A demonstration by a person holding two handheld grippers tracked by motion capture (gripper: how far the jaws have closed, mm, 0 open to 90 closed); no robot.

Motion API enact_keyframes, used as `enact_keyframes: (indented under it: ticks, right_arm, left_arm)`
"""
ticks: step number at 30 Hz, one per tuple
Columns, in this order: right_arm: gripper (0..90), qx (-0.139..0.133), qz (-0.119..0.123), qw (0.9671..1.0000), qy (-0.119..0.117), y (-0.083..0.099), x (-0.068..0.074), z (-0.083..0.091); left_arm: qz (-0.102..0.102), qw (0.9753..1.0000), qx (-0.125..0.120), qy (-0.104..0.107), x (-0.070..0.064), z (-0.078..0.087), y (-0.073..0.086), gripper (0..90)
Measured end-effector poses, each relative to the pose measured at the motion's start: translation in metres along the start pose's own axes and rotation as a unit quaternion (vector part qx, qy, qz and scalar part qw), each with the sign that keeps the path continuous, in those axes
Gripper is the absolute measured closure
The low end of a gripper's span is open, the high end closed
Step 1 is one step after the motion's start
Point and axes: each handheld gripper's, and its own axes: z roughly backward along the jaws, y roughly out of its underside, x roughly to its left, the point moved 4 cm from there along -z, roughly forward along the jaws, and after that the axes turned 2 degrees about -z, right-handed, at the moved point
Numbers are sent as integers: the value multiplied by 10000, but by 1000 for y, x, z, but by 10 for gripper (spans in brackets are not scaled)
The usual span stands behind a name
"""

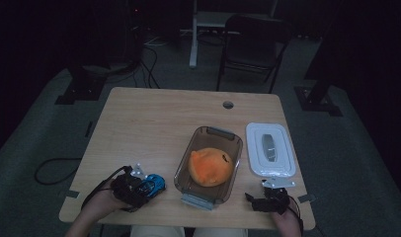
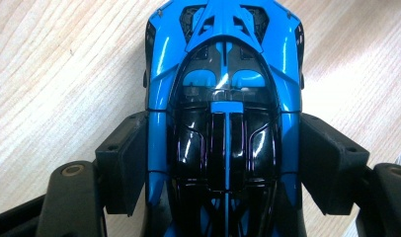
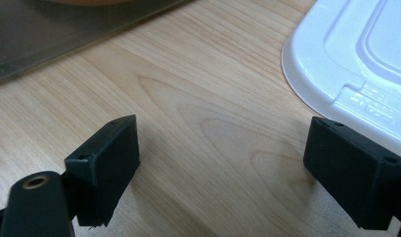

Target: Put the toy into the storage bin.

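With the left gripper (image 1: pixel 139 190) clamped on the car (image 2: pixel 223 98), table (image 1: pixel 139 123) beyond lies bare.
Right gripper (image 3: pixel 223 158) spread wide, just beside lid (image 3: pixel 356 54); no readable writing.

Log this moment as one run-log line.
left tongs: shut on blue toy car | right tongs: open, beside white lid | orange plush: in bin
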Motion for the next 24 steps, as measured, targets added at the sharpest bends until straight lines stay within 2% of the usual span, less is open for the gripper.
enact_keyframes:
  ticks: [1, 5, 13, 24]
  right_arm:
    - [135, -12, 27, 10000, -6, 0, 1, 0]
    - [134, -78, 88, 9999, -39, -5, 11, -1]
    - [133, -380, 189, 9977, -528, -27, 39, -8]
    - [127, -496, 274, 9954, -776, -44, 61, -20]
  left_arm:
    - [74, 10000, -25, -5, 1, 1, -1, 289]
    - [65, 10000, 13, -27, 6, 4, -4, 289]
    - [129, 9999, 0, -81, 14, 13, -9, 289]
    - [245, 9996, -68, -115, 24, 28, -11, 289]
